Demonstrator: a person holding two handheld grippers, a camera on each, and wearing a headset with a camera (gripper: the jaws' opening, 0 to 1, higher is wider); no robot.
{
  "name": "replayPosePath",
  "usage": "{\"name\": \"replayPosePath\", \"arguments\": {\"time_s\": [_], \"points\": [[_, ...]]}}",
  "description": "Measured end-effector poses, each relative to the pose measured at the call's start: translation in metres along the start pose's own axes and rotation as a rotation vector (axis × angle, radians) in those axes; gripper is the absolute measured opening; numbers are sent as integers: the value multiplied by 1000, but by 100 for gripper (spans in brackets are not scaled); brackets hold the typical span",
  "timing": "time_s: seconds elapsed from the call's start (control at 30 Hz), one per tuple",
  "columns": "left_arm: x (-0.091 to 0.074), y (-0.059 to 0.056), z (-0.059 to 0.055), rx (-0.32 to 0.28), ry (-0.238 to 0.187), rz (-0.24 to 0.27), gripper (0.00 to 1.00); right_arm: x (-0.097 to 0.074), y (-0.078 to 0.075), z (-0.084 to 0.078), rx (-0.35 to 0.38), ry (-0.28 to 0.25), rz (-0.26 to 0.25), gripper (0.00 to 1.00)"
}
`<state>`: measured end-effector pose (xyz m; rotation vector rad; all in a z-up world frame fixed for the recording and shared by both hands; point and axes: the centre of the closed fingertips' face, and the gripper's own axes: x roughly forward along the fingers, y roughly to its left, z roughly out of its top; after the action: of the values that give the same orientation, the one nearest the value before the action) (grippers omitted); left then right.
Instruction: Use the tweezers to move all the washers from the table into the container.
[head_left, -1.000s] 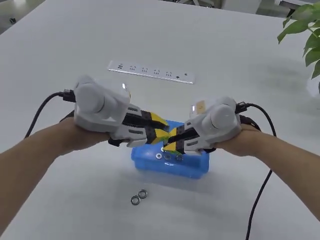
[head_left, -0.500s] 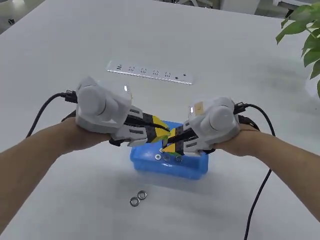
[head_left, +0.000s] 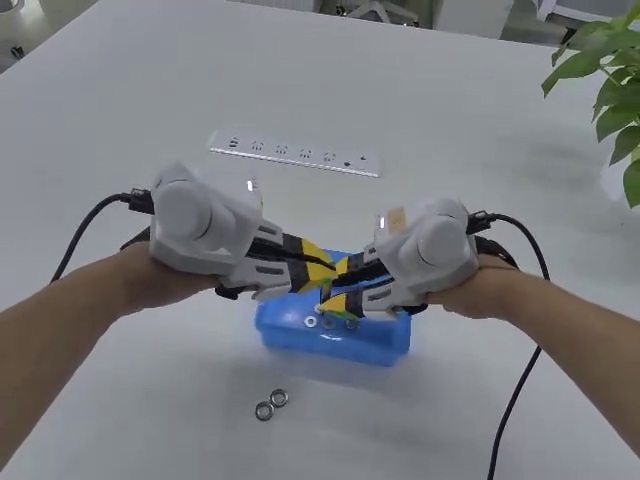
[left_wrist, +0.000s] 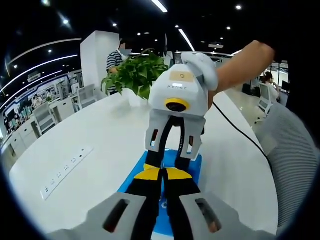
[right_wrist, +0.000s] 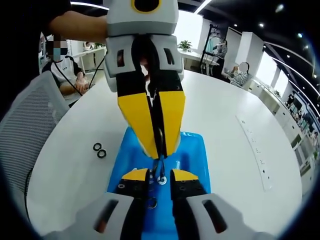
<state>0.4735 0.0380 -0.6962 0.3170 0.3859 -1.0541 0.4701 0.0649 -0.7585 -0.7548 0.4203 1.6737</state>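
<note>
A blue container (head_left: 385, 337) sits on the white table and holds a few washers (head_left: 330, 322). Two loose washers (head_left: 271, 404) lie on the table in front of it. My left gripper (head_left: 328, 268) and right gripper (head_left: 338, 292) meet tip to tip over the container. In the right gripper view, the left gripper (right_wrist: 161, 150) is shut on thin tweezers (right_wrist: 160, 167). Their tip points down at a washer (right_wrist: 162, 180) inside the container (right_wrist: 192, 150). My right gripper (right_wrist: 160, 176) stands narrowly open, one jaw on each side of that tip. The loose washers (right_wrist: 99, 150) lie left of the container.
A white power strip (head_left: 295, 155) lies on the table beyond the grippers. A green plant (head_left: 610, 70) stands at the right edge. Cables trail from both grippers. Chairs and people show around the table in the gripper views.
The two grippers' tips have drawn slightly closer together over the container. The washers have not moved. The rest of the shift is the head camera moving.
</note>
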Motion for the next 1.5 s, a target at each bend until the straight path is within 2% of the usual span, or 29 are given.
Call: {"name": "replayPosePath", "arguments": {"time_s": [0.2, 0.47, 0.73, 1.13, 1.5], "points": [[1, 1, 0, -3, -3, -3, 5, -7, -1, 2, 26, -8, -22, 22], [-2, 0, 8, -9, -14, 6, 5, -20, -1, 5, 92, -26, -55, 28], [-7, -4, 15, -10, -13, 11, 5, -38, 4, 6, 125, -33, -90, 33], [-19, -15, 33, -2, -19, 15, 5, -67, 18, 3, 169, -33, -155, 42], [-33, -27, 40, 2, -11, 21, 5, -90, 36, -7, 221, -27, -217, 52]]}}
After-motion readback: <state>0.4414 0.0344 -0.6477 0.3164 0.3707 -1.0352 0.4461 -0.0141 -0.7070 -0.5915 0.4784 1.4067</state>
